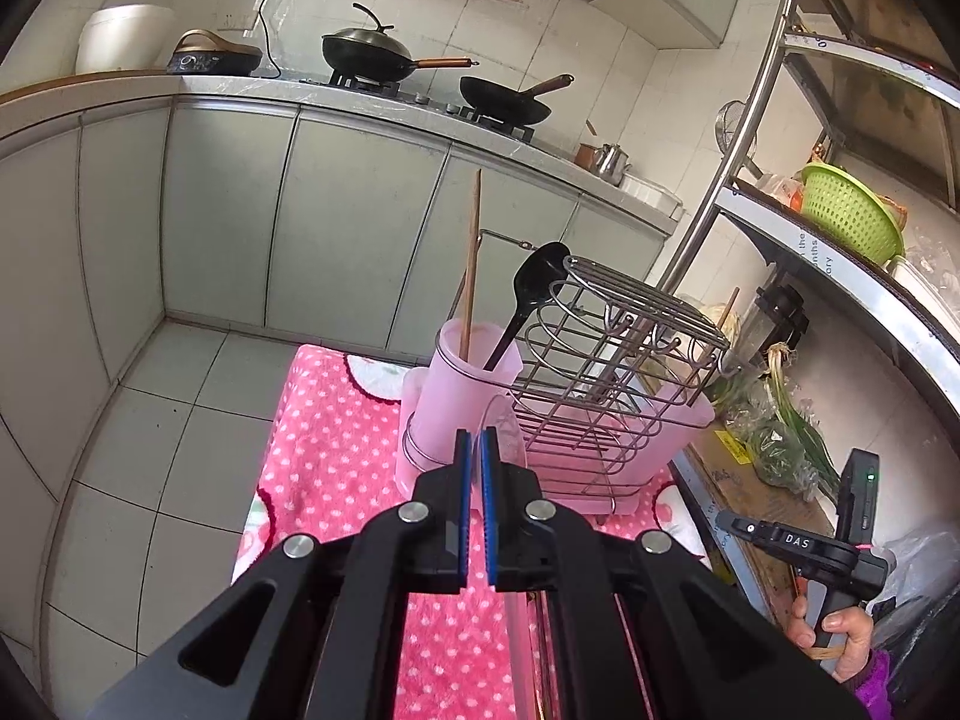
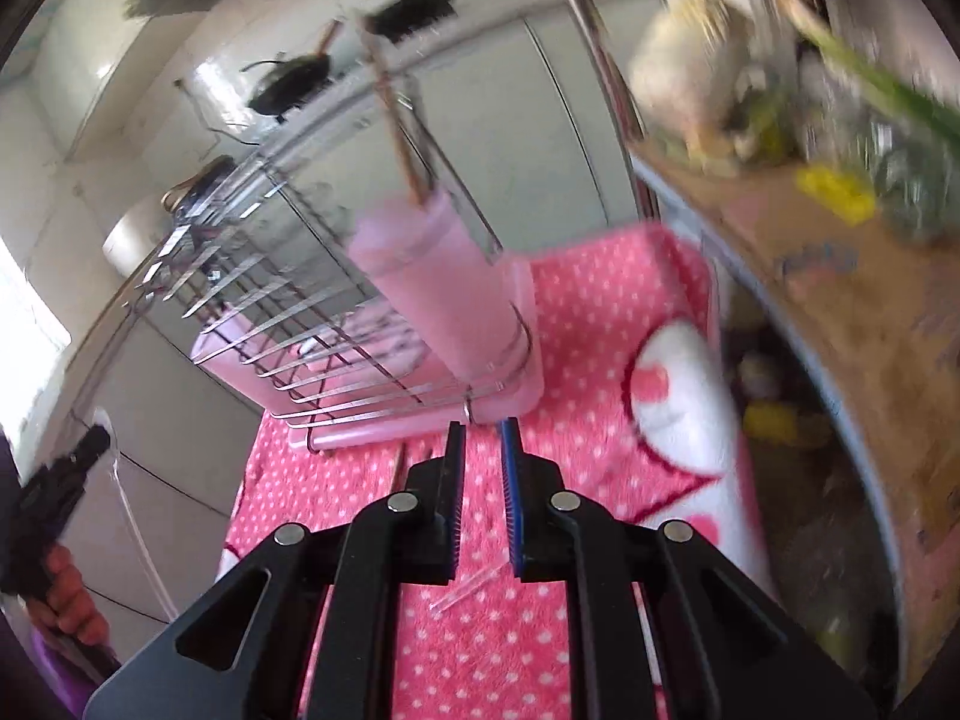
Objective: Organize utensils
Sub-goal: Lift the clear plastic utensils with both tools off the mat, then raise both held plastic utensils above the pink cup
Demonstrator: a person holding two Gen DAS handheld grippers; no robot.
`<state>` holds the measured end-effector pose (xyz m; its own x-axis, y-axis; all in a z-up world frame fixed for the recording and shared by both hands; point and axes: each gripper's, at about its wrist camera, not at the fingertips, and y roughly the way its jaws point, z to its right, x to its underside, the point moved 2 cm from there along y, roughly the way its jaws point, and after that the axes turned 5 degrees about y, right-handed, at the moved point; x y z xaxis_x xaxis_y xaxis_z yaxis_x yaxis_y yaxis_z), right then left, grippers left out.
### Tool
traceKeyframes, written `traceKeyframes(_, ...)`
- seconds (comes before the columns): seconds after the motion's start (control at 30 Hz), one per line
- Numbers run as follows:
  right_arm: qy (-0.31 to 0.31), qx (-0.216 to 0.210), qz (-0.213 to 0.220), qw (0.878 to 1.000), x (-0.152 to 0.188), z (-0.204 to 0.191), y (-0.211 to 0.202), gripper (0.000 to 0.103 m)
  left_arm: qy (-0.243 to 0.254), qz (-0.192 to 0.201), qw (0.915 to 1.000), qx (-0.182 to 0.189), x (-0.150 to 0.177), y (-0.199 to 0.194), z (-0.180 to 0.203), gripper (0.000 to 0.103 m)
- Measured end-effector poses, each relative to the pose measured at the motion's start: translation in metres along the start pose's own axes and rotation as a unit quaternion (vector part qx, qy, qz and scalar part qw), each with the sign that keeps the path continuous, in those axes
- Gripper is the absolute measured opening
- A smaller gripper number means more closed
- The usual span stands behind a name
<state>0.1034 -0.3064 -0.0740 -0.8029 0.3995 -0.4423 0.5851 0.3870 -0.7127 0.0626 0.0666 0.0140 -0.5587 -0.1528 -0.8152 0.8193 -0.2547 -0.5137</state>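
The left gripper [image 1: 478, 450] pinches a clear spoon [image 1: 510, 438] near the pink cup [image 1: 462, 384] — the right gripper [image 2: 483, 438] stands narrow, holding nothing.

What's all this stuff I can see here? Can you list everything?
Utensil holder: one, pink, at the rack's end.
Wooden stick: one, brown, upright in the holder.
Ladle: one, black, in the holder.
Dish rack: one, steel wire, on the cloth.
Cloth: one, pink with white dots, under the rack.
Woks: two, black, on the stove.
Colander: one, green, on the shelf.
Clear utensil: one, transparent, in the left gripper.
Left gripper: black, jaws shut on the clear utensil.
Right gripper: black, jaws slightly apart, empty.
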Motion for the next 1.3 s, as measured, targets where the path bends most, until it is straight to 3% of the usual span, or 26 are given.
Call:
traceKeyframes(0.13,0.116,0.008,-0.080,0.990,-0.005,0.042,0.041,0.014,-0.006,-0.004,0.9999,0.011,0.000,0.010,-0.002,0.003)
traceKeyframes(0.2,0.137,0.029,-0.093,0.986,-0.004,0.049,0.054,0.019,-0.005,-0.006,0.9998,0.015,0.001,0.014,-0.003,0.003)
traceKeyframes(0.27,0.142,0.056,-0.100,0.983,-0.008,0.052,0.067,0.029,-0.005,-0.009,0.9998,0.019,0.003,0.017,-0.005,0.003)
traceKeyframes(0.5,0.092,0.136,-0.106,0.981,-0.011,0.034,0.097,0.029,-0.012,-0.012,0.9997,0.020,0.003,0.023,-0.020,0.003)
traceKeyframes(0.57,0.085,0.150,-0.097,0.980,-0.008,0.033,0.097,0.014,-0.014,-0.012,0.9997,0.019,0.002,0.024,-0.023,0.003)
traceKeyframes(0.73,0.078,0.127,-0.065,0.987,0.000,0.030,0.082,0.000,-0.017,-0.005,0.9997,0.014,0.000,0.020,-0.027,0.003)
traceKeyframes(0.93,0.066,0.096,-0.036,0.993,0.005,0.025,0.065,0.000,-0.019,0.006,0.9997,0.011,-0.003,0.011,-0.023,0.003)
traceKeyframes(1.13,0.103,0.079,-0.042,0.991,-0.007,0.035,0.062,0.000,-0.008,0.012,0.9999,0.009,-0.004,0.005,-0.015,0.003)
traceKeyframes(1.3,0.116,0.091,-0.102,0.984,-0.011,0.040,0.091,0.001,-0.009,0.010,0.9999,0.009,-0.004,0.008,-0.016,0.003)
